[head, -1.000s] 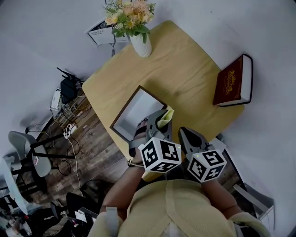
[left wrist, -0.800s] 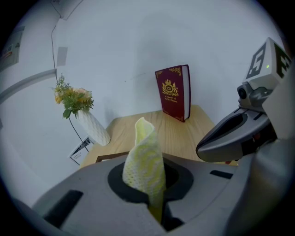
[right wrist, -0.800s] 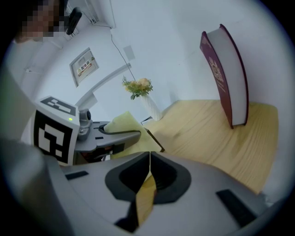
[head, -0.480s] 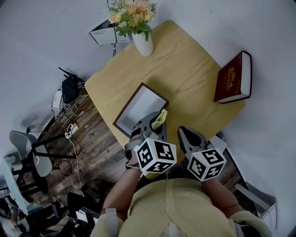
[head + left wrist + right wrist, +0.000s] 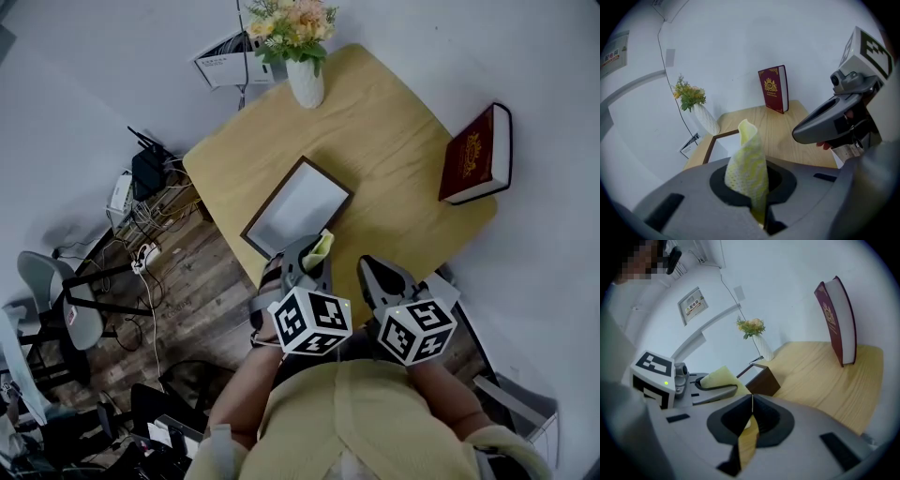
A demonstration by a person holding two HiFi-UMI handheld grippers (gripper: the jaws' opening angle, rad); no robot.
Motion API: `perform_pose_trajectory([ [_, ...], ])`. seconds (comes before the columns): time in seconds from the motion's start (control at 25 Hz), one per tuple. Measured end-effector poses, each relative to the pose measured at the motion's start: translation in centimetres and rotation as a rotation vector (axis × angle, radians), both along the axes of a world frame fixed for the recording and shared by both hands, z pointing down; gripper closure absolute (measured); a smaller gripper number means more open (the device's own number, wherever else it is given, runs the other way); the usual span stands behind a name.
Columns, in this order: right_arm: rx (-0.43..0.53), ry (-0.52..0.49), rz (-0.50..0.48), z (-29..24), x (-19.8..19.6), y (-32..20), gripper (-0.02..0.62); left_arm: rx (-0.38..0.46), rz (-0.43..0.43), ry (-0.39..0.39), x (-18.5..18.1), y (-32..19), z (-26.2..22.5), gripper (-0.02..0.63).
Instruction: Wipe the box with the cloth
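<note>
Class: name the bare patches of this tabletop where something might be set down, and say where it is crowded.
Bare tabletop lies between the box, vase and book. Crowded: the near edge, around the left gripper, its cloth and the right gripper.

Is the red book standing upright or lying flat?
Upright: the red book stands on its bottom edge on the table.
</note>
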State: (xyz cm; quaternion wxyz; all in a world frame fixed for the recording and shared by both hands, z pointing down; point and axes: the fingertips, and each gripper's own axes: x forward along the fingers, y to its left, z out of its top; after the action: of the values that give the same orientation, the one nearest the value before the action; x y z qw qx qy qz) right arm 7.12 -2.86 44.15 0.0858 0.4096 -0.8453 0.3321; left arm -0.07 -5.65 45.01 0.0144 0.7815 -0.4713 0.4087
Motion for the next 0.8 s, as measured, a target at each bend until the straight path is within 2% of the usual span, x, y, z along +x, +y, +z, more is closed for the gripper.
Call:
perform_pose_trajectory([
  [0.44,0.016,0.003,-0.019,-0.8,-1.8,2.2,0.566,0.0,-0.019,-0.004,-2.4,3.4,0.2,0.581],
  [0.8,0.024,-0.001,-0.029,-1.2,-3.3,3.4,0.566,-0.034,-0.045,0.064,-4.2,5.9,0.6,0.581],
])
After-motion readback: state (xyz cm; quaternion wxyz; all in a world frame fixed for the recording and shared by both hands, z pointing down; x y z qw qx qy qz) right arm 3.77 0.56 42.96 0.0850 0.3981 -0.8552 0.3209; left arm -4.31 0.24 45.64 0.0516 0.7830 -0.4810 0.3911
